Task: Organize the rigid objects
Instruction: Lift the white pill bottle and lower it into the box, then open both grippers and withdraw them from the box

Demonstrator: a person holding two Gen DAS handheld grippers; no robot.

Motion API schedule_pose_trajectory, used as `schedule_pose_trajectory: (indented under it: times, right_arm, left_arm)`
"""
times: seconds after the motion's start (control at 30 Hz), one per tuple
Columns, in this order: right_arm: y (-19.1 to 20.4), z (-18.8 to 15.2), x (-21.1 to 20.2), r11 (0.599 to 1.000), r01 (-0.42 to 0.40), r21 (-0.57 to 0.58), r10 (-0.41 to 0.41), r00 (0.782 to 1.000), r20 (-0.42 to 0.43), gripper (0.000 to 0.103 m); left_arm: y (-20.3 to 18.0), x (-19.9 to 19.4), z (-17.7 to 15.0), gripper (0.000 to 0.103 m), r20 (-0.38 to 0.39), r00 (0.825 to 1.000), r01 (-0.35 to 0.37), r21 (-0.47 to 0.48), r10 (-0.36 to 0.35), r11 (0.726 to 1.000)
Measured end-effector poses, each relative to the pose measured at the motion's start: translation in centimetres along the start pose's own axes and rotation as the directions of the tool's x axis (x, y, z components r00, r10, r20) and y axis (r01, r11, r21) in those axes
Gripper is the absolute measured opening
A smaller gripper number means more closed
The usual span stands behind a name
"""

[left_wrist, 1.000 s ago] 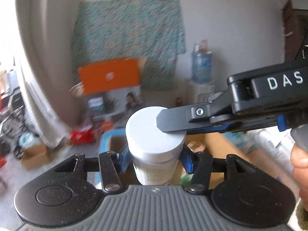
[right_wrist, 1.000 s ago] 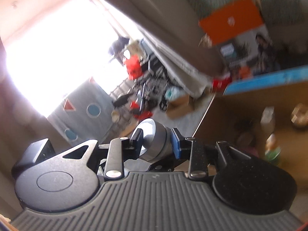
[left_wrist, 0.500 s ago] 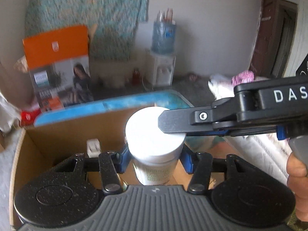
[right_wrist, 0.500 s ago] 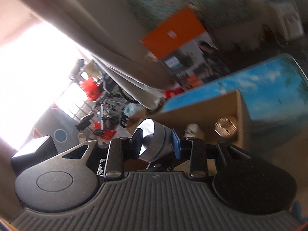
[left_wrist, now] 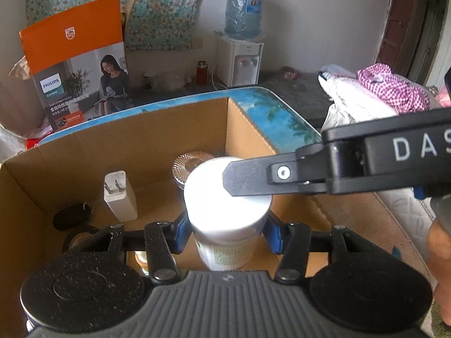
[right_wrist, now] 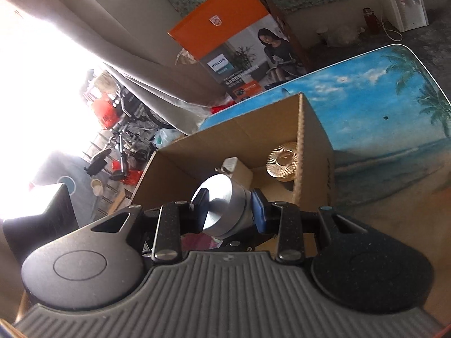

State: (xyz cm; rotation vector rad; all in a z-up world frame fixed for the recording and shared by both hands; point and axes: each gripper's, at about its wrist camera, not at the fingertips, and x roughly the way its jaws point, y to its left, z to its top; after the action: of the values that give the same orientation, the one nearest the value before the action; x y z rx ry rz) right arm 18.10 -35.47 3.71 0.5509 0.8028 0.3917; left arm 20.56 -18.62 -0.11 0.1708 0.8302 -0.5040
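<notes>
1. The white jar (left_wrist: 228,205) sits at the lower centre of the left wrist view, pinched by the left gripper (left_wrist: 227,232); its blue pads press both sides under the lid.
2. The right gripper (right_wrist: 229,211) pinches the jar's silver lid; in the left view its arm crosses from the right onto the lid top.
3. A second ago the room and curtain filled the background; now the open cardboard box (left_wrist: 84,152) lies directly beneath, so the jar is carried over its drop spot.
4. Inside the box stand a white charger (left_wrist: 119,197) at left and a gold-lidded jar (left_wrist: 187,164) just behind; lowering should find the bare floor between them.
</notes>
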Motion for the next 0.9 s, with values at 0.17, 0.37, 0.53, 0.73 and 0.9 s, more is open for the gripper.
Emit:
schedule_pose_trajectory:
  times: [0.17,0.37,0.53,0.73,0.9]
  right_arm:
    - [-1.0,0.1,0.7,1.000,0.020,0.004,-0.020,1.000,-0.004,0.032]
    - [-1.1,-0.4,-0.2,1.000,0.015,0.016,-0.016,1.000,0.026,0.033]
    - [0.1,-0.7,-3.0,1.000,0.005,0.000,-0.005,0.994,0.114,0.038]
    - [4.1,-2.6,-7.9,0.996,0.038,-0.085,-0.017,0.972,0.235,0.066]
    - [7.4,-5.3,-10.9,0.983,0.098,-0.154,-0.048,0.954,0.296,0.091]
  left_arm:
    - [-0.3,0.1,-0.2,0.065,0.014,1.000,-0.003,0.020,0.003,1.000]
    - [-0.7,-1.8,-0.4,0.087,0.075,0.997,-0.010,0.026,0.008,1.000]
    - [-0.9,-5.4,-0.9,0.094,0.143,0.990,-0.017,0.032,0.012,0.999]
    - [-0.3,-11.9,-3.2,0.103,0.220,0.976,-0.002,0.005,0.000,1.000]
    - [1.3,-16.2,-5.2,0.103,0.234,0.970,-0.042,-0.076,0.059,0.996]
